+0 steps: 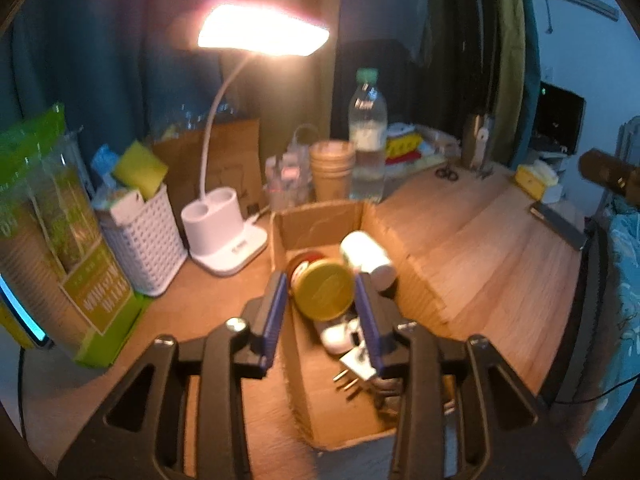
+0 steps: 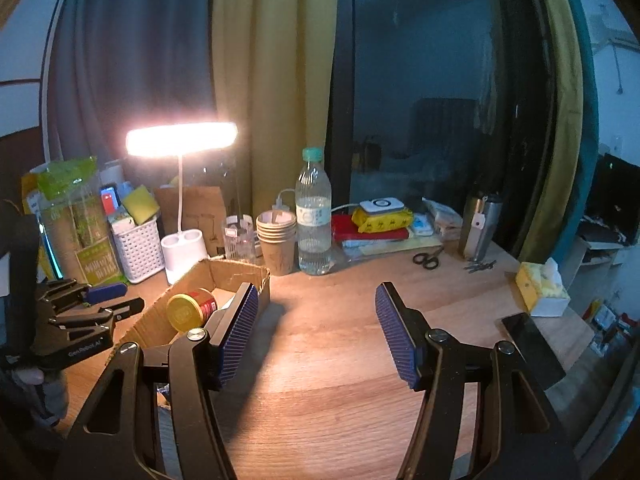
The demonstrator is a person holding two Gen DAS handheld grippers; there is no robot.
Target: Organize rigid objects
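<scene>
- Left gripper [image 1: 320,316]: jaws partly apart, nothing between the pads. It hangs above the cardboard box [image 1: 320,432]; the can with the yellow lid [image 1: 323,289] shows in the gap but lies down in the box, clear of both pads.
- Right gripper [image 2: 318,336]: jaws wide apart, empty, over bare wooden desk [image 2: 340,380] just right of the box.
- Box contents, left view: the can on its side at the far end, a white bottle [image 1: 366,256] beside it on the right, small white items and metal bits nearer. Judged as the collecting place, so rigid things go in here.
- Likely still to sort: scissors [image 2: 427,258], far right of the desk, well apart from the box.
- Around: lit desk lamp [image 2: 182,240], white basket [image 2: 138,250], stacked paper cups [image 2: 277,240] and water bottle [image 2: 313,216] crowd the far side of the box; a reach over the box risks knocking them.
</scene>
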